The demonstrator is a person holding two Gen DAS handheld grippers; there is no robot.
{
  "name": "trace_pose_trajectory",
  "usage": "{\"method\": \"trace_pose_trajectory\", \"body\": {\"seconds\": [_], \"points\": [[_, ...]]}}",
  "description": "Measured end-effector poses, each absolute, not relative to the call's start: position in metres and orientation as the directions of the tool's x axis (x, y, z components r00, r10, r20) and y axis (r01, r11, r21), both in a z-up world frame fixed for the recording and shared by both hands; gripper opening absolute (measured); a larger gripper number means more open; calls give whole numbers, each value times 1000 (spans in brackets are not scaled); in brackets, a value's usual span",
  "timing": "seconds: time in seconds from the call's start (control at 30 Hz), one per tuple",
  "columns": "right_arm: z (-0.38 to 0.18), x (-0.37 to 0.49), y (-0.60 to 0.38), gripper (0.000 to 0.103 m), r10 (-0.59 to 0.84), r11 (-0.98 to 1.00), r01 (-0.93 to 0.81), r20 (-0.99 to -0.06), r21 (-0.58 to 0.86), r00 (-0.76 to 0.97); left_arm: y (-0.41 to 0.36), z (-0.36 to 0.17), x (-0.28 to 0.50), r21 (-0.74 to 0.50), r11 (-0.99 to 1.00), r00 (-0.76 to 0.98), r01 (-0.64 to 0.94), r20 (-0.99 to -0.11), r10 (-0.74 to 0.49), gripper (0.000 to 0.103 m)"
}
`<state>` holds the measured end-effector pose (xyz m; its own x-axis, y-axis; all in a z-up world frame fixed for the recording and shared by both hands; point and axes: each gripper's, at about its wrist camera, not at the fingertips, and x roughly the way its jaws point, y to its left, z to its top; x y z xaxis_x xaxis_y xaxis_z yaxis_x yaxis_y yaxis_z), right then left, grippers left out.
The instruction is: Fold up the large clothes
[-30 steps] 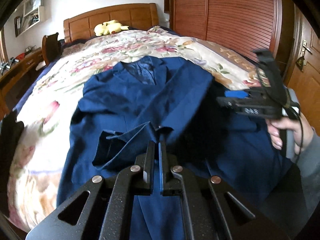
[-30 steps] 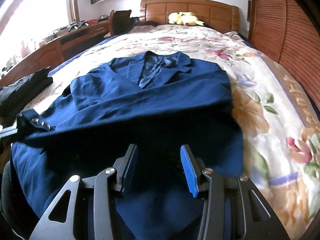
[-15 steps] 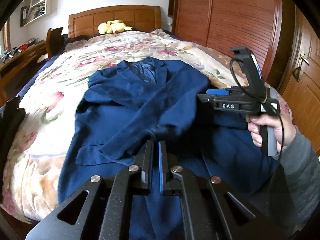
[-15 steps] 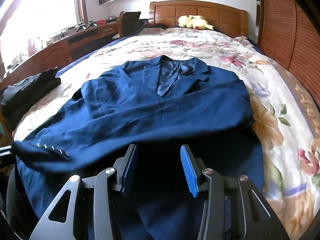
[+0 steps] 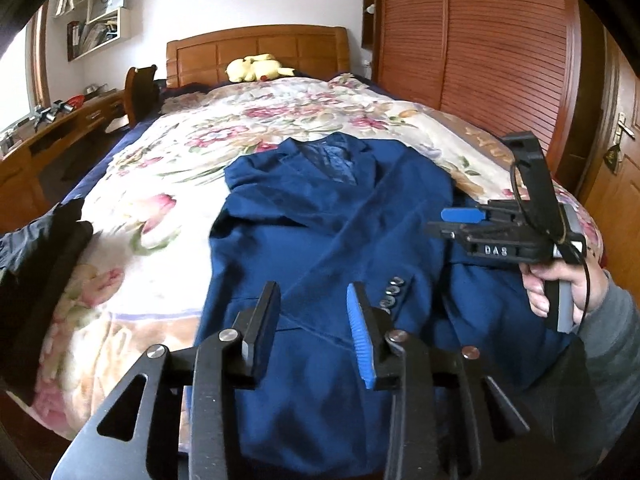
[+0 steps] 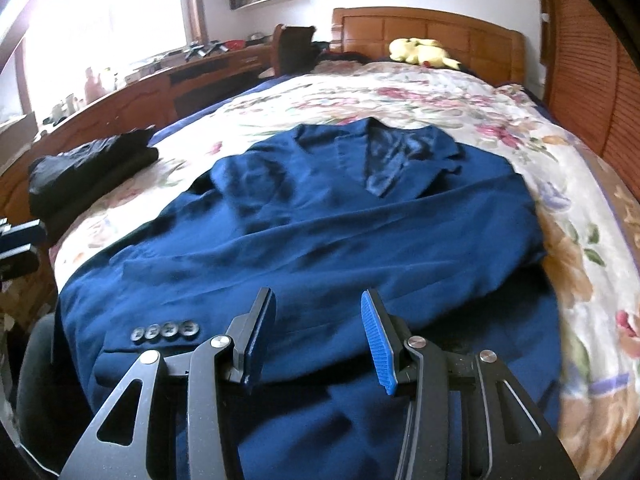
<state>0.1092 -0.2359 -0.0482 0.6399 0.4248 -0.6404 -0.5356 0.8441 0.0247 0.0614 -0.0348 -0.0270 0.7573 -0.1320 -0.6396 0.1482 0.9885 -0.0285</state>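
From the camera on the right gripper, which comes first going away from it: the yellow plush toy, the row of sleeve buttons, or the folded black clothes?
Going away from the right gripper, in the right wrist view:
1. Sleeve buttons: just to the left of the fingers, on the blue jacket.
2. Folded black clothes: farther off to the left, at the bed's edge.
3. Yellow plush toy: farthest, by the headboard.

Jacket (image 6: 320,248) lies on bed (image 6: 460,92); folded clothes (image 6: 92,172) probably at its left.
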Motion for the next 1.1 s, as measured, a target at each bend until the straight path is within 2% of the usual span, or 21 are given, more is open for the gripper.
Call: {"method": "trace_pose_trajectory", "body": {"seconds": [0.07,0.13,0.23,0.4,0.53,1.1], "points": [[-50,109,-228,46,435,833,-553,-646,24,627,-29,-29,65,-27,990,751,138,-648,-122,48],[-53,110,-220,46,441,823,-567,-653,20,616,-23,-33,69,-33,991,744,130,-658,-119,67],[-58,112,-209,46,449,807,-590,-663,14,599,-14,-40,71,-45,992,738,119,-664,-119,73],[-69,121,-191,46,456,790,-613,-688,20,565,0,-49,71,-52,995,731,83,-676,-96,76],[-84,124,-174,46,411,773,-633,-723,-46,555,11,-54,67,-47,998,731,49,-679,-68,76],[-94,132,-167,52,411,771,-636,-734,-38,541,42,-76,71,-34,999,707,-10,-707,-17,76]]}}
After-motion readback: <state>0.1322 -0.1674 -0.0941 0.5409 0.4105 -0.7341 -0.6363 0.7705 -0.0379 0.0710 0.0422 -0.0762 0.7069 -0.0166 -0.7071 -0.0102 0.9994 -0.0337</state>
